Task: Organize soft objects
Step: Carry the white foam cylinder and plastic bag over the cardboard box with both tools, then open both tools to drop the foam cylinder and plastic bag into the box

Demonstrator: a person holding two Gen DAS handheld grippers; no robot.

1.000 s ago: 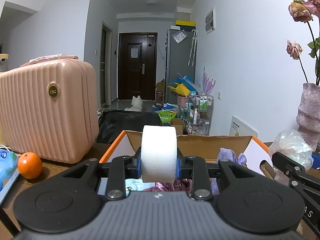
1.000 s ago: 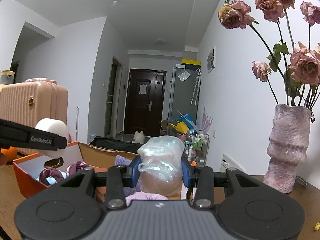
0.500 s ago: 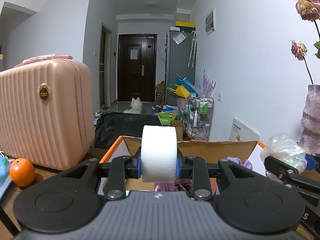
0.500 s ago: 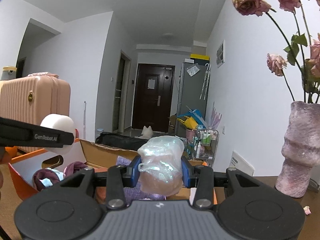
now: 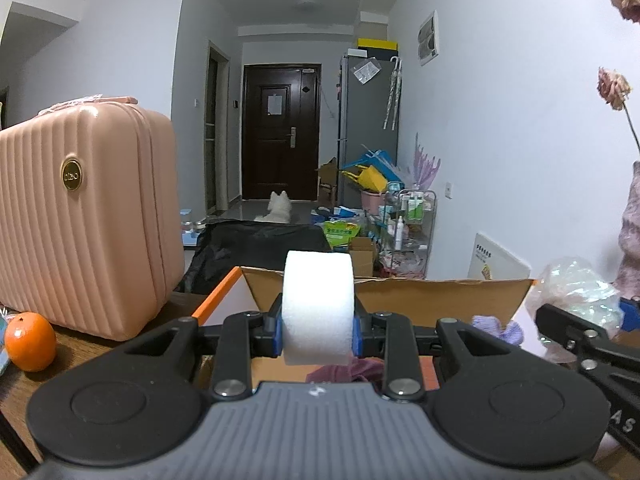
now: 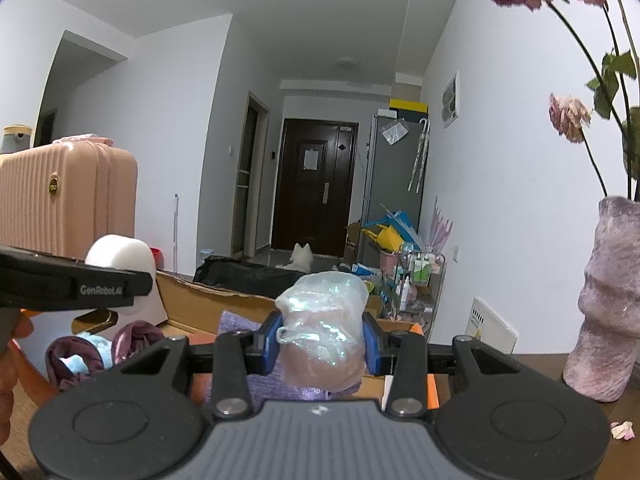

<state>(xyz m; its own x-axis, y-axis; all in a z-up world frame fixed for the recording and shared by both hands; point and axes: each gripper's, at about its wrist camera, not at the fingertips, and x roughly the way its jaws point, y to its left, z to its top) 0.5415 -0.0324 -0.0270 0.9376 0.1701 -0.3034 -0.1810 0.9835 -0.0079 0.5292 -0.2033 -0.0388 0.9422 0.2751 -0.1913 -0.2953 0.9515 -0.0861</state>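
My left gripper (image 5: 318,330) is shut on a white foam cylinder (image 5: 318,306) and holds it above the near side of an open cardboard box (image 5: 432,294) with orange edges. My right gripper (image 6: 322,342) is shut on a crumpled clear plastic bag (image 6: 324,336) and holds it over the same box (image 6: 200,292). Purple and blue cloth items (image 6: 92,354) lie inside the box. The left gripper and its foam cylinder (image 6: 120,254) show at the left of the right wrist view; the bag (image 5: 576,294) shows at the right of the left wrist view.
A pink ribbed suitcase (image 5: 84,216) stands on the wooden table left of the box, with an orange (image 5: 30,340) in front of it. A purple vase (image 6: 612,300) with dried roses stands to the right. Petals (image 6: 622,430) lie on the table.
Both grippers have risen a little and tilted upward, still shut on the foam cylinder and the plastic bag. The box sits lower in both views.
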